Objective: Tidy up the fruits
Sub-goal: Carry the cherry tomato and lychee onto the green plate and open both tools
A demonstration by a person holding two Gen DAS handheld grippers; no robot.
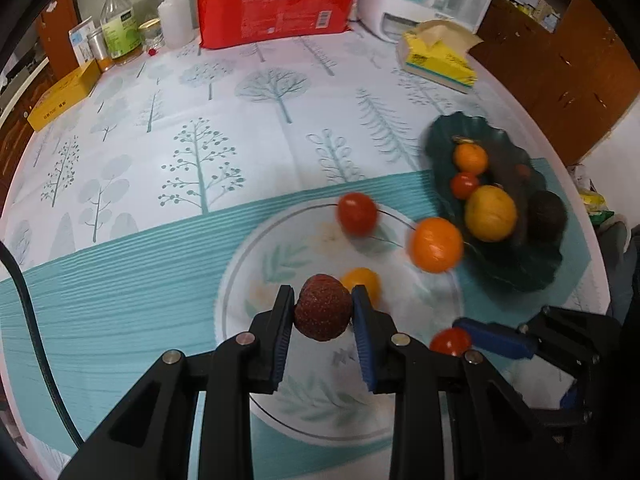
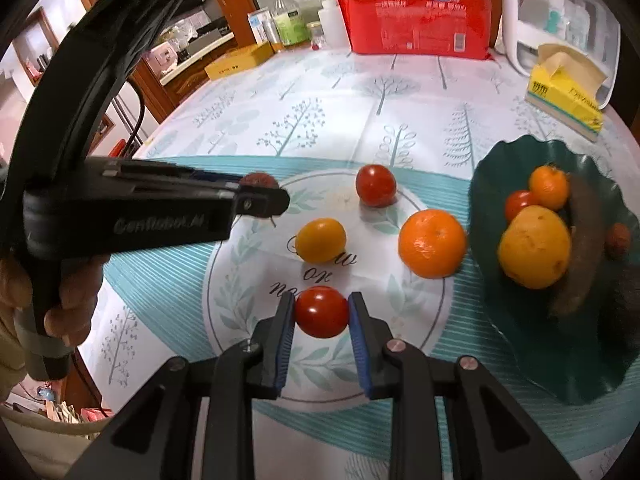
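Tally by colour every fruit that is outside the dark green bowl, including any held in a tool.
red tomato: 2
orange fruit: 1
yellow fruit: 1
dark red bumpy fruit: 1
Total: 5

Rough, matt dark-red fruit point(image 1: 323, 307), glossy smooth tomato point(image 2: 321, 311), glossy green dish point(image 2: 560, 364), possibly plastic tablecloth point(image 1: 240, 120)

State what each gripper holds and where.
Left gripper: dark red bumpy fruit, pinched across its middle. Right gripper: red tomato, likewise.
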